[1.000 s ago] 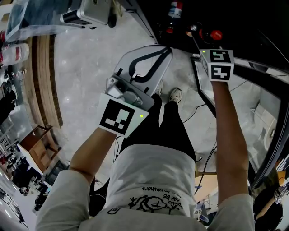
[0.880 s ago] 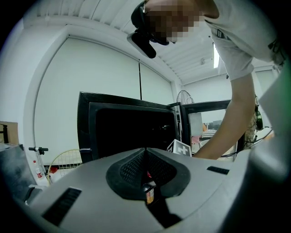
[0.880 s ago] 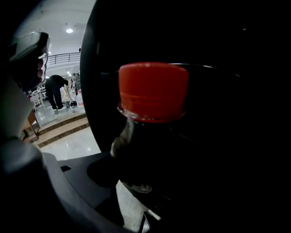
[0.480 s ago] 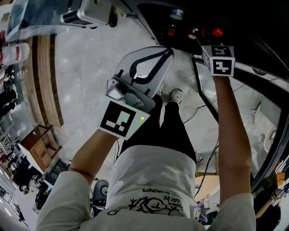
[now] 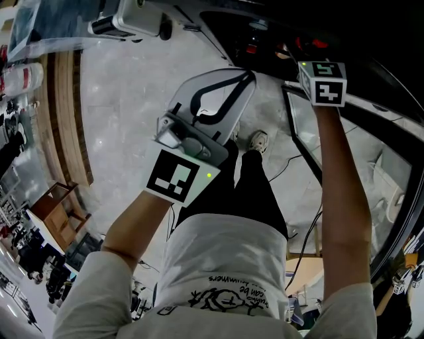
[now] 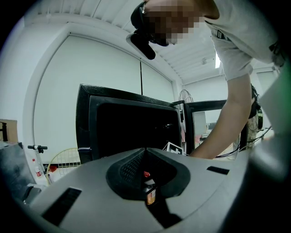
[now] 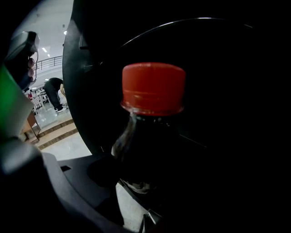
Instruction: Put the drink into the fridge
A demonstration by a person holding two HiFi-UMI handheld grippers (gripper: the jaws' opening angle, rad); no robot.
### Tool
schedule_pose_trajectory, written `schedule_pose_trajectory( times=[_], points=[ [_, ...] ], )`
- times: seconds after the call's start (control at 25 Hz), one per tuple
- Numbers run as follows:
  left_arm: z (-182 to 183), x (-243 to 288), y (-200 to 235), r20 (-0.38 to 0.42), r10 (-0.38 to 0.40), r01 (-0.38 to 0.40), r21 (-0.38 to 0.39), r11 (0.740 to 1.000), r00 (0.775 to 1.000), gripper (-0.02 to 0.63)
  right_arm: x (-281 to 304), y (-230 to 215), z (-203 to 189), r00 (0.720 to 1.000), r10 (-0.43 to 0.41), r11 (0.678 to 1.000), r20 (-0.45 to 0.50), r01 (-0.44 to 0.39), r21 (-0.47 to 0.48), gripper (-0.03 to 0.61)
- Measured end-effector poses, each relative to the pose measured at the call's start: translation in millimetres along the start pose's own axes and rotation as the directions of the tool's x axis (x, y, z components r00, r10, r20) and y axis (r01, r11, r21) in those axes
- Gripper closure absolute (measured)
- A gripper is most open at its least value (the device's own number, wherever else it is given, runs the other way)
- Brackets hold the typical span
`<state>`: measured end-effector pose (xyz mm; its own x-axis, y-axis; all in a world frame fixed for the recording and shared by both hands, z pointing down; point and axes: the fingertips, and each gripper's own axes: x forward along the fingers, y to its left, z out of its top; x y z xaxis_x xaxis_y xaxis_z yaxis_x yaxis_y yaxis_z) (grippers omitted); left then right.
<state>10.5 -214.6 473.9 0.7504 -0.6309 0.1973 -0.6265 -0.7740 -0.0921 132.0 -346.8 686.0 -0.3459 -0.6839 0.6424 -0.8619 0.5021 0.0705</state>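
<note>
The drink is a dark bottle with a red cap [image 7: 153,86]. It stands upright between the jaws of my right gripper [image 5: 311,56], which is shut on it below the neck. In the head view that gripper's marker cube [image 5: 324,83] sits at the mouth of the black fridge [image 5: 265,26], and the red cap [image 5: 318,45] shows dimly inside. The fridge's glass door [image 5: 344,152] hangs open on the right. My left gripper [image 5: 246,71] is held over the floor in front of the fridge, jaws shut and holding nothing. From the left gripper view the fridge [image 6: 127,127] is a black box ahead.
Other red-capped bottles [image 5: 250,48] stand in the dark fridge interior. The person's feet [image 5: 257,139] are on the grey floor below the left gripper. Cables [image 5: 298,238] trail near the door. Wooden steps [image 5: 63,112] run along the left, and a machine [image 5: 132,20] stands at the upper left.
My right gripper has carried the bottle a little deeper into the fridge, so the cap now shows darker. The left gripper has stayed where it was.
</note>
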Motion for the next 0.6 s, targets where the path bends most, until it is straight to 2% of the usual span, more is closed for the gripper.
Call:
schedule_pose_trajectory(
  times=[0.52, 0.6],
  points=[
    [0.1, -3.1, -0.3, -0.006, 0.008, -0.008, -0.001, 1.000, 1.000, 0.592, 4.2, -2.8, 3.8, 0.999, 0.008, 0.999, 0.047, -0.010, 0.034, 0.261],
    [-0.1, -3.3, -1.0, -0.006, 0.008, -0.008, 0.000, 1.000, 1.000, 0.592, 4.8, -3.8, 3.6, 0.999, 0.007, 0.997, 0.051, -0.011, 0.073, 0.223]
  ],
)
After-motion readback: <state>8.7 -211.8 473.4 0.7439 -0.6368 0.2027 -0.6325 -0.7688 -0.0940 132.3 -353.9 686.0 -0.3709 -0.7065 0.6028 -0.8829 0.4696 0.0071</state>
